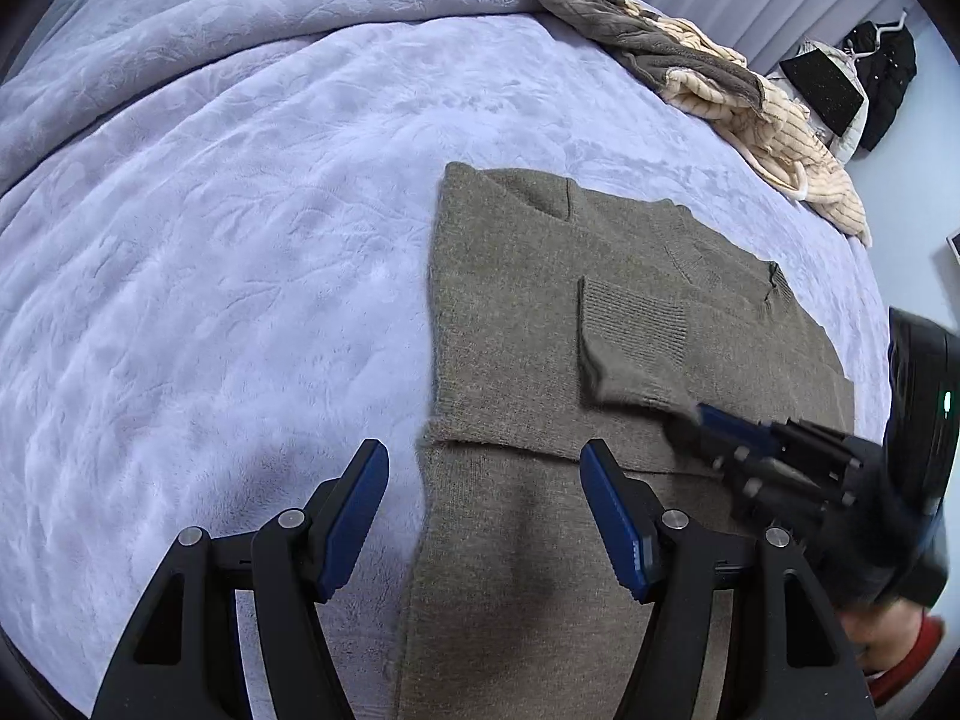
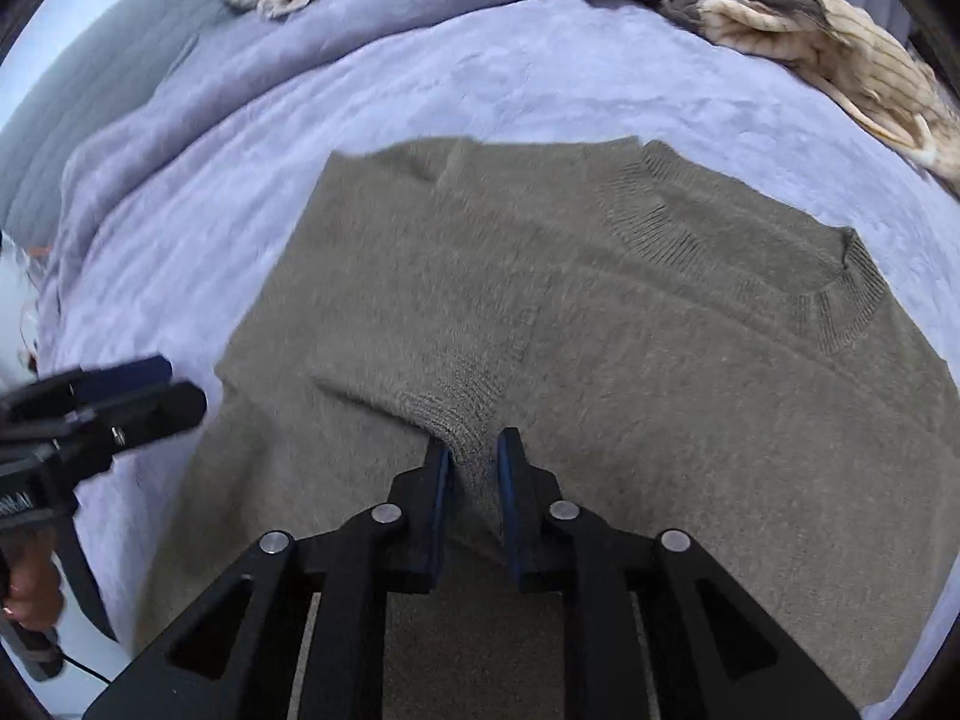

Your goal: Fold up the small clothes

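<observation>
Left gripper [image 1: 483, 516]: jaws stand wide apart with nothing between them, poised above the left edge of a grey-brown knit sweater [image 1: 540, 312]. In the left wrist view the sweater lies flat on a lavender plush blanket [image 1: 210, 240], one sleeve folded across its body, ribbed sleeve cuff [image 1: 630, 336] uppermost. The right gripper [image 1: 708, 420] enters from the right, blurred, its tips at the lower edge of that sleeve. A pile of grey and cream striped clothes [image 1: 720, 84] lies at the far right edge of the blanket. A black garment [image 1: 888, 72] hangs beyond it.

Right wrist view: the right gripper [image 2: 474, 462] has its jaws set narrow, the sleeve cuff [image 2: 462, 420] bunched between them; whether both pads press on it cannot be told. The sweater [image 2: 660, 360] spreads ahead, its ribbed collar [image 2: 840, 300] to the right. The left gripper [image 2: 144, 390] shows at the left edge, over the blanket [image 2: 420, 78] just beside the sweater. A hand [image 2: 30, 588] grasps its handle.
</observation>
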Available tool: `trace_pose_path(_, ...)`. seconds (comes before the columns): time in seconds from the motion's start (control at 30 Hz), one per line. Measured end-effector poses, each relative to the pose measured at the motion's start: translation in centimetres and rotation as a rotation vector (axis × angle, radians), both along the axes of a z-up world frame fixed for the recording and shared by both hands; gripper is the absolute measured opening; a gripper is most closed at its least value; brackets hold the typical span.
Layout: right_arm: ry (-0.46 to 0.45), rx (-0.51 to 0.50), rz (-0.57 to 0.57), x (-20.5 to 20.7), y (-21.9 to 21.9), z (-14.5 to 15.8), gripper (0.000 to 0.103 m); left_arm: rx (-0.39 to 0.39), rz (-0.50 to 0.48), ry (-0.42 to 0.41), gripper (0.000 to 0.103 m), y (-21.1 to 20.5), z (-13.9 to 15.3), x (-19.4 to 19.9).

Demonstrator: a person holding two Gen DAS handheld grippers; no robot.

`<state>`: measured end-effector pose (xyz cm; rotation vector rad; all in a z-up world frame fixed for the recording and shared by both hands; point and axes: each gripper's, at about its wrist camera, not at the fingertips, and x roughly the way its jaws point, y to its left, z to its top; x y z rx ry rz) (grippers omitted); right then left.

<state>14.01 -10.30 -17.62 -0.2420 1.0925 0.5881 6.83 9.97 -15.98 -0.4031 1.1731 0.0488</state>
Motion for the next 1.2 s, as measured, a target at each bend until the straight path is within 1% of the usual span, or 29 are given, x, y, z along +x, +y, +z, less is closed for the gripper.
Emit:
trace_pose_path(0.03,-0.023,-0.005,0.023,-0.8,0.2,0.2,0.037,-0.014,-0.007,0.004,0.068,-0.1,-0.1,0.1)
trace_pose_path(0.07,-0.023,0.004,0.035,-1.3,0.1,0.5,0.048,-0.028,-0.014,0.007,0.068,-0.2,-0.3,0.3)
trace_pose_path(0.1,-0.015,0.019,0.035,-1.8,-0.3,0.7,0.050,-0.046,-0.022,0.010,0.068,-0.4,-0.4,0.5)
trace_pose_path(0.17,0.009,0.053,-0.006,-2.4,-2.3,1.1,0.050,-0.096,-0.034,0.010,0.068,-1.0,-0.4,1.0)
trace_pose_path(0.23,0.049,0.100,-0.095,-3.0,-5.6,1.2,0.050,-0.153,-0.056,-0.002,0.068,-2.0,-0.1,2.0)
trace_pose_path(0.3,0.106,0.181,-0.224,-3.2,-10.0,1.1,0.050,-0.201,-0.105,-0.008,0.068,-3.3,0.0,3.5)
trace_pose_path(0.37,0.164,0.280,-0.373,-3.5,-14.7,1.0,0.050,-0.211,-0.142,0.006,0.068,-4.6,-0.3,4.8)
trace_pose_path(0.43,0.204,0.380,-0.513,-3.9,-19.0,0.6,0.050,-0.198,-0.154,0.045,0.068,-5.4,-1.3,6.2)
trace_pose_path(0.5,0.234,0.478,-0.661,-4.4,-23.3,-0.1,0.050,-0.205,-0.146,0.091,0.068,-5.5,-2.3,7.1)
trace_pose_path(0.6,0.279,0.628,-0.844,-5.4,-28.2,-1.7,0.050,-0.217,-0.107,0.115,0.068,-5.0,-3.0,7.5)
trace_pose_path(0.7,0.309,0.764,-0.977,-5.6,-31.2,-3.4,0.050,-0.259,-0.067,0.128,0.066,-4.2,-3.3,7.8)
trace_pose_path(0.73,0.316,0.805,-1.005,-5.5,-31.7,-4.0,0.050,-0.263,-0.061,0.124,0.061,-4.1,-3.3,7.9)
trace_pose_path(0.77,0.327,0.851,-1.034,-5.3,-32.1,-4.7,0.050,-0.262,-0.065,0.119,0.038,-4.2,-3.3,8.0)
trace_pose_path(0.8,0.341,0.887,-1.052,-5.1,-32.3,-5.2,0.048,-0.268,-0.080,0.119,0.019,-4.4,-3.4,8.2)
trace_pose_path(0.83,0.347,0.900,-1.060,-4.9,-32.4,-5.4,0.028,-0.279,-0.088,0.116,0.017,-4.5,-3.3,8.3)
trace_pose_path(0.87,0.348,0.877,-1.061,-4.5,-32.3,-5.5,0.010,-0.278,-0.090,0.101,0.015,-4.7,-3.0,8.3)
trace_pose_path(0.93,0.337,0.847,-1.026,-4.0,-32.2,-5.1,0.008,-0.257,-0.115,0.044,0.015,-5.1,-1.4,7.8)
trace_pose_path(1.0,0.299,0.820,-0.963,-4.0,-32.6,-3.7,0.008,-0.240,-0.137,-0.014,0.015,-5.3,0.3,7.0)
trace_pose_path(1.03,0.272,0.786,-0.932,-3.9,-32.6,-2.9,0.008,-0.235,-0.144,-0.025,0.015,-5.2,0.7,6.5)
trace_pose_path(1.1,0.250,0.731,-0.901,-3.9,-33.1,-2.3,0.008,-0.214,-0.154,-0.008,0.015,-5.3,0.2,6.0)
trace_pose_path(1.2,0.264,0.646,-0.883,-3.5,-33.2,-3.5,0.008,-0.171,-0.149,0.057,0.015,-5.3,-2.3,5.5)
